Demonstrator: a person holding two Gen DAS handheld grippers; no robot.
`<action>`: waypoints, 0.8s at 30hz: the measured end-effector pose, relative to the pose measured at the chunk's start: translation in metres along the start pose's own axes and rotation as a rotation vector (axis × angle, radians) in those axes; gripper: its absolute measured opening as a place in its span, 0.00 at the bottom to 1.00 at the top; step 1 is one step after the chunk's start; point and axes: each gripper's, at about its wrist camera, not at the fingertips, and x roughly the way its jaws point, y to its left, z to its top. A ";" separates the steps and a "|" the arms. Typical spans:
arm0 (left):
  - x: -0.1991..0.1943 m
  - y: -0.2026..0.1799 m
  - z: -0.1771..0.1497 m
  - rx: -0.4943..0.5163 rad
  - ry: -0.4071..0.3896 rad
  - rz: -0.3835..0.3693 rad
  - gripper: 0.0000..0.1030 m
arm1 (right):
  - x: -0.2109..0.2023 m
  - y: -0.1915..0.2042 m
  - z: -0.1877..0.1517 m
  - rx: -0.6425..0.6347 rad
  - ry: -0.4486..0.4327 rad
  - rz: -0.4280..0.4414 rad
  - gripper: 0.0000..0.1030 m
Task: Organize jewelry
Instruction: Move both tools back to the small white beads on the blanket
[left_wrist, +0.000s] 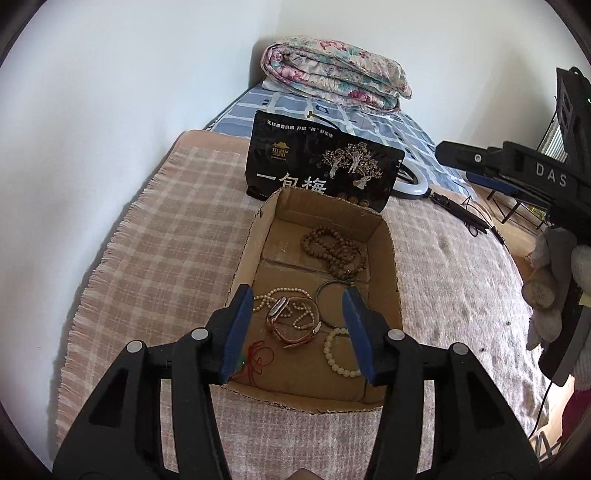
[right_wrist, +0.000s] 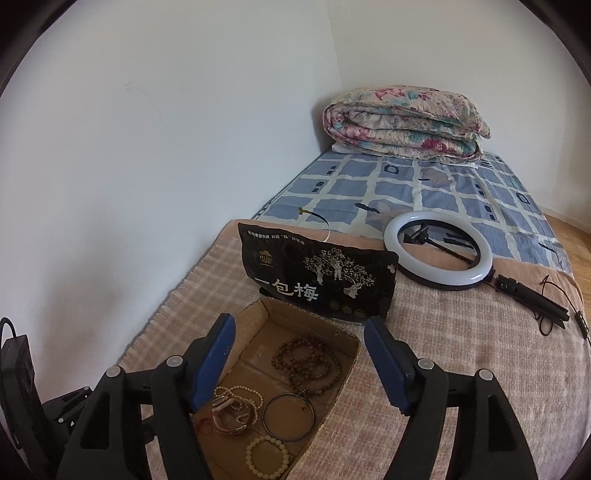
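Jewelry lies loose in the cardboard box (left_wrist: 391, 258) on the bed's blanket: wooden bead strand (left_wrist: 334, 251) at its far end, watch (left_wrist: 291, 325) nearer. Left gripper (left_wrist: 300, 328) and right gripper (right_wrist: 297, 365) hover above the box, jaws apart and empty, positioned for picking.

We see the left gripper (left_wrist: 300, 332) over the near end of the open cardboard box (left_wrist: 392, 258), jaws apart, nothing between the pads. In the box: brown bead strand (left_wrist: 334, 251) toward the far right corner, dark bangle (left_wrist: 332, 302), pearl strand (left_wrist: 295, 306), strap watch (left_wrist: 291, 328), pale bead bracelet (left_wrist: 338, 352), red cord (left_wrist: 258, 360). A black pouch (left_wrist: 321, 162) stands behind the far wall.
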 end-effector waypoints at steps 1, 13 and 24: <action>-0.002 -0.001 0.001 0.000 -0.008 0.003 0.50 | -0.004 -0.003 -0.002 0.005 -0.003 -0.004 0.77; -0.031 -0.036 0.000 0.040 -0.102 0.003 0.50 | -0.059 -0.038 -0.030 0.061 -0.028 -0.053 0.85; -0.037 -0.095 -0.015 0.142 -0.145 -0.063 0.50 | -0.138 -0.106 -0.075 0.129 -0.089 -0.133 1.00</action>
